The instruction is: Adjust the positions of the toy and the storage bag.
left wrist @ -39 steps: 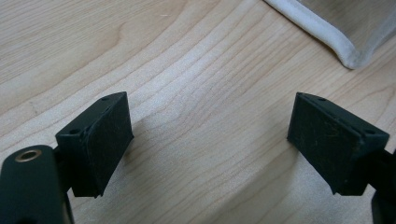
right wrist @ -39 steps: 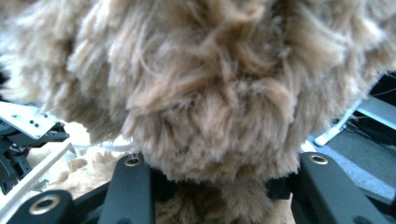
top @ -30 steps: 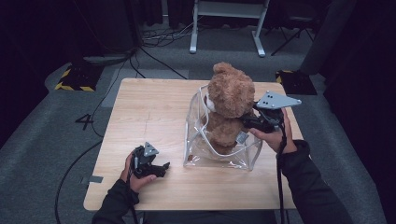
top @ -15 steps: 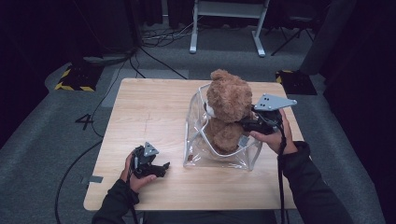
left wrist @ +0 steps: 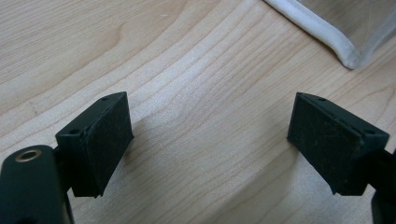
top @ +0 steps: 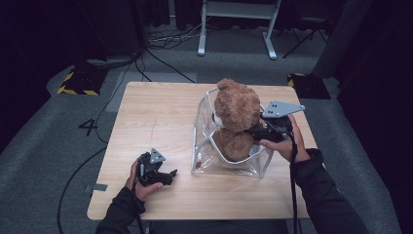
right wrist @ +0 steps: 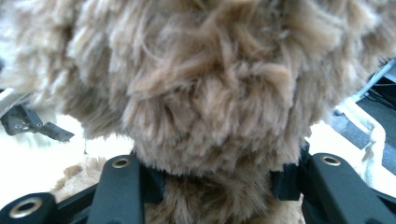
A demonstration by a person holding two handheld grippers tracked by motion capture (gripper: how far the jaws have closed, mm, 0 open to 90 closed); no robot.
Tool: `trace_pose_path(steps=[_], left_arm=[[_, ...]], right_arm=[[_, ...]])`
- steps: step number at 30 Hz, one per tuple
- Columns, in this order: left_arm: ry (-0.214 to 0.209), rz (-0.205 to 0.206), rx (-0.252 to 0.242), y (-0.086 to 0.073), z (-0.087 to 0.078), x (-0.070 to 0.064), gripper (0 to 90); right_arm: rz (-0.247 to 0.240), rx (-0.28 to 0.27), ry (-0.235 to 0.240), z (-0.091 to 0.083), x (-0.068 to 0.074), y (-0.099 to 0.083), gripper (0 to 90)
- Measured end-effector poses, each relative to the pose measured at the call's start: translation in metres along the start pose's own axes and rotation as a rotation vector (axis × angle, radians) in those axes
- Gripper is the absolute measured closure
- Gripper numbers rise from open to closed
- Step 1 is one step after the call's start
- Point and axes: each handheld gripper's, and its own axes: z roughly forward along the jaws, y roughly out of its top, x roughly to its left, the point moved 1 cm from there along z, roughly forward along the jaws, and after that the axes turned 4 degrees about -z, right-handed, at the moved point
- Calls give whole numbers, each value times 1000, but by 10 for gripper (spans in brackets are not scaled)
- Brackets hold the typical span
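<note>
Counter (top: 160, 117) first: it carries a clear bag (top: 229, 163), and I judge I'm lowering the teddy bear (top: 236, 122) into it, feet already inside. My right gripper (right wrist: 215, 186) has its jaws clenched on the bear's neck, which its own view confirms; next I must sink, then release. Left gripper (left wrist: 210, 140) idles, jaws spread above bare wood.

A shaggy plush teddy bear (top: 237, 114) sits in a glossy clear-plastic bag (top: 229, 163) on a matt wooden table (top: 156, 117).
</note>
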Motion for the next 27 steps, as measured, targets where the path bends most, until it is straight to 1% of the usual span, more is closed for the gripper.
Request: trace_pose_path(steps=[3, 6, 11, 13, 17, 22, 27], left_arm=[[-1, 0, 0, 0, 0, 0, 139], [-2, 0, 0, 0, 0, 0, 139], [-2, 0, 0, 0, 0, 0, 139], [-3, 1, 1, 0, 0, 0, 139], [-2, 1, 0, 0, 0, 0, 139], [-2, 0, 0, 0, 0, 0, 139], [-3, 1, 0, 0, 0, 0, 139]], right_arm=[[0, 11, 7, 0, -1, 0, 488], [-9, 37, 16, 1, -1, -1, 480], [-12, 51, 24, 0, -2, -1, 468], [-19, 66, 30, 0, -2, -1, 461], [-16, 84, 35, 0, -3, -2, 442], [-15, 97, 32, 0, -4, -3, 414], [-3, 110, 21, 0, -7, -4, 409]])
